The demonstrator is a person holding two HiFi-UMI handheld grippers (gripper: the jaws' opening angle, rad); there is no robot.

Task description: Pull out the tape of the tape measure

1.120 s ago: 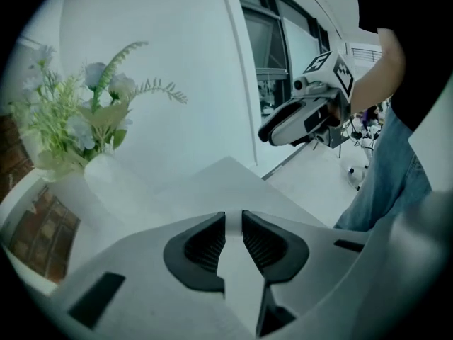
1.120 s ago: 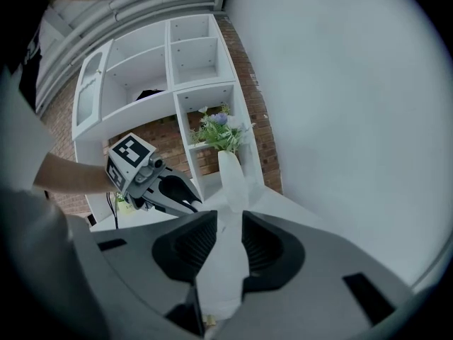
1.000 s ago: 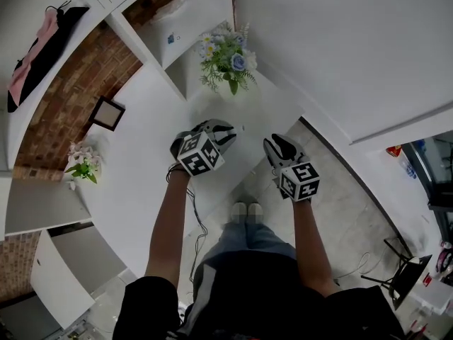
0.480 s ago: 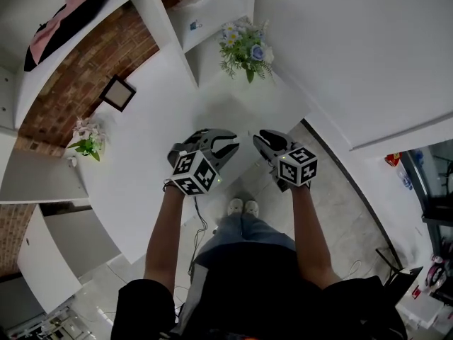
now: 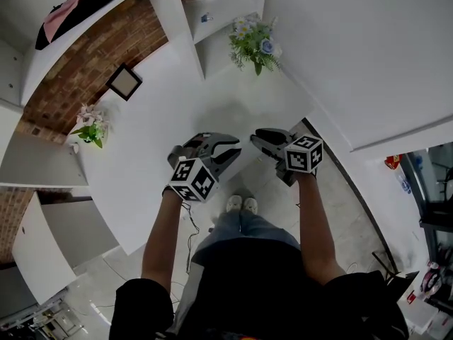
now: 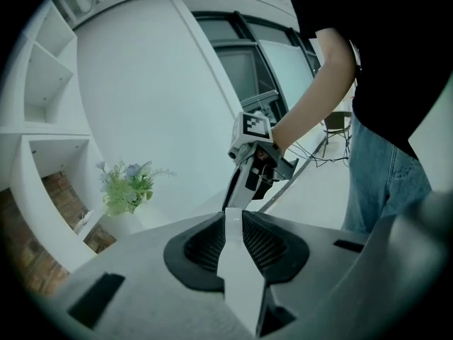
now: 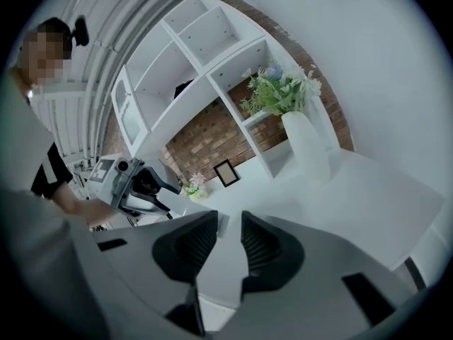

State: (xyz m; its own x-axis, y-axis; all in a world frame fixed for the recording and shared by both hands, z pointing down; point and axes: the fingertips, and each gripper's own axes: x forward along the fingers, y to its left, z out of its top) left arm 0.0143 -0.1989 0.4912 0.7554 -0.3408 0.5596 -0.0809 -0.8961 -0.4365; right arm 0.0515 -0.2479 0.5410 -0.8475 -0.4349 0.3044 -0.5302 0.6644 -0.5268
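No tape measure shows in any view. In the head view my left gripper [image 5: 232, 149] and right gripper [image 5: 257, 139] hover side by side over the front edge of the white table [image 5: 177, 119], tips turned toward each other and a short gap apart. The left gripper view looks along its jaws [image 6: 232, 222] at the right gripper [image 6: 255, 163]. The right gripper view looks along its jaws [image 7: 221, 225] at the left gripper [image 7: 134, 183]. Both pairs of jaws stand apart, the left narrower, and I see nothing held between them.
A vase of flowers [image 5: 256, 44] stands at the table's far corner by white shelves [image 5: 212, 20]. A small picture frame [image 5: 124, 82] and a pink-flowered plant [image 5: 88, 126] sit against the brick wall. A cable [image 5: 191, 225] trails on the floor by the person's feet.
The two grippers have turned toward each other and their tips have come closer. The head view has shifted, so the table and flowers sit higher in the picture.
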